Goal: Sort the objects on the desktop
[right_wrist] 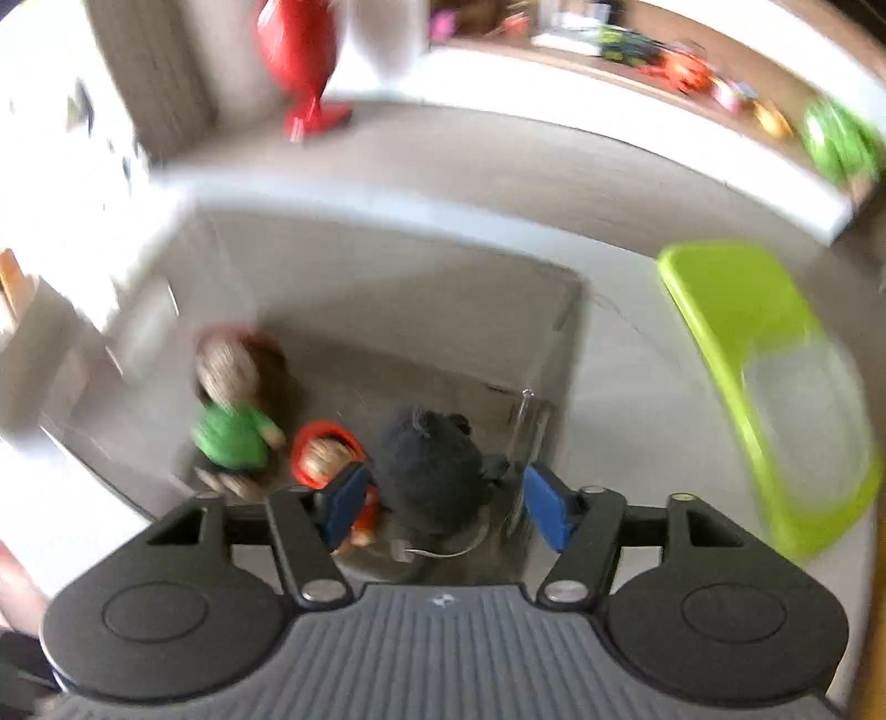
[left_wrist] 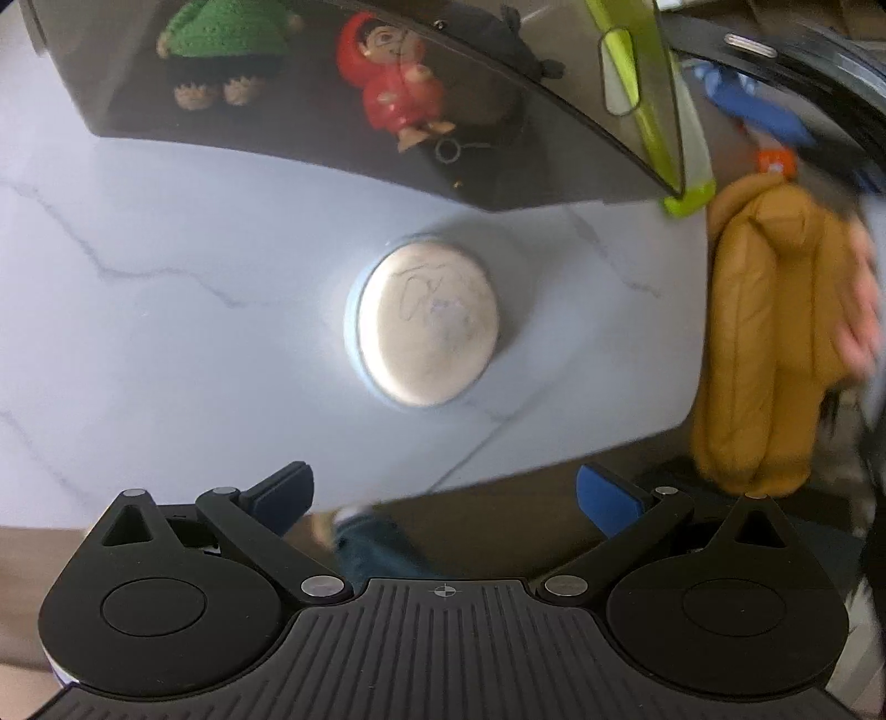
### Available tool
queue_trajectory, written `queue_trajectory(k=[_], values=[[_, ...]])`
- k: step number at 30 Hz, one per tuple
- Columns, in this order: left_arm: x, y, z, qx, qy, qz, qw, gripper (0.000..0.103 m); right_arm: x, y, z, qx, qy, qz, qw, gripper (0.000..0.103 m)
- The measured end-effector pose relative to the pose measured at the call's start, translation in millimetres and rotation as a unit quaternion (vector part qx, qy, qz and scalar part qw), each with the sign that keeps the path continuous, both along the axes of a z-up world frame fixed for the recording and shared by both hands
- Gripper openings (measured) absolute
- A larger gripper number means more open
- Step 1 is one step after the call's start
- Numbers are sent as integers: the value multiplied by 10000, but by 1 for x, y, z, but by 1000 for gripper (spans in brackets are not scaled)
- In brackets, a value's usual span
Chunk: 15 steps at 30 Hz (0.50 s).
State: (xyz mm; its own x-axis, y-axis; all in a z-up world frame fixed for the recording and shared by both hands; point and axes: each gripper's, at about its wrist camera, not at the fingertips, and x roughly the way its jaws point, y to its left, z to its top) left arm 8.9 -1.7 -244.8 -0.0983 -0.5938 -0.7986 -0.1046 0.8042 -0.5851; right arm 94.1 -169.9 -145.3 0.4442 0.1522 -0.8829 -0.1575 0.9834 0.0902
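My left gripper [left_wrist: 443, 498] hangs over the marbled table [left_wrist: 166, 332] with its jaws wide apart and nothing between the 2 blue pads [left_wrist: 279, 493]. Just ahead of them, lying flat on the table, is a round white puck [left_wrist: 423, 324] with a pale blue rim and a scribble on top; it is clear of both pads. Beyond the puck stands a smoky clear bin [left_wrist: 332, 160], and through its wall I see a green doll [left_wrist: 221, 50], a red doll [left_wrist: 396, 83] and a black plush [left_wrist: 493, 39]. A lime lid [left_wrist: 659, 111] leans ahead to my right, and a tan jacket [left_wrist: 775, 332] hangs past the table edge.

My right gripper [right_wrist: 440, 507] points down into that bin [right_wrist: 554, 310], jaws partly open and gripping nothing. The black plush [right_wrist: 429, 471] lies right below the gap between the pads, the red doll [right_wrist: 324, 454] sits by my left pad [right_wrist: 346, 501], and the green doll [right_wrist: 235, 432] lies further left. The lime lid [right_wrist: 775, 387] rests on the table to my right, outside the bin. This view is blurred.
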Motion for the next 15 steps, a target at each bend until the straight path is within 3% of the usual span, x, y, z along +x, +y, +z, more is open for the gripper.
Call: queue_trajectory(k=[2,6,10,13,15], values=[[0,-2,-13,86,172,193,9996,103,-19,-29,20,615,-208,-468,9968,73],[-2,-9,-25,485,88,415,9979,103,-55,-81,37,1199,-189,-1081,9867,83],[-4,-23,-17,794,-780,368,9931,103,-83,-107,10,1433,293,-1587,9764,83],[-8,-38,-14,754,-1678,140,9828,103,-99,-117,-14,1475,668,-1858,9692,83],[-10,-49,-21,840,-2010,-184,9758,103,-107,-121,-26,1623,801,-2057,9617,82]])
